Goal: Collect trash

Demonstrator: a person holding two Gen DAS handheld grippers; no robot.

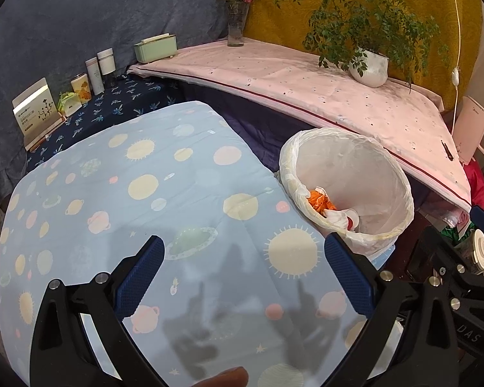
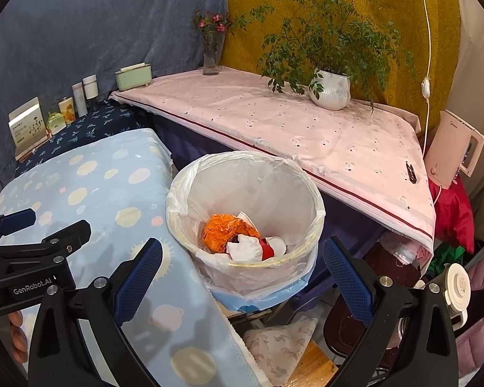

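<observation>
The left gripper (image 1: pixel 243 271) has its blue-padded fingers (image 1: pixel 142 277) spread wide apart with nothing between them. It hangs over a light blue cloth (image 1: pixel 119 193) printed with suns and planets; the shadows of the fingers fall on this cloth. A fingertip of the person (image 1: pixel 224 378) shows at the lower edge of the left wrist view.

The right gripper (image 2: pixel 242 269) likewise has its fingers (image 2: pixel 347 277) wide apart and empty. It is positioned above the near rim of a bin (image 2: pixel 306 193) lined with a white plastic bag. The bin stands just beside the right edge of the blue cloth, below the pink-covered counter (image 2: pixel 274 122).

The trash lies at the bottom of the bin: a crumpled orange wrapper (image 2: pixel 224 229) touching white paper (image 2: pixel 245 248) with a red piece next to it.

On the counter stand a potted plant (image 2: pixel 330 90), a glass vase of flowers (image 2: pixel 213 51) and a pale green box (image 2: pixel 134 77). A pink kettle (image 2: pixel 451 151) sits beyond the counter's right end. On a dark patterned shelf at the left are bottles (image 2: pixel 85 93) and a card box (image 2: pixel 27 125).
</observation>
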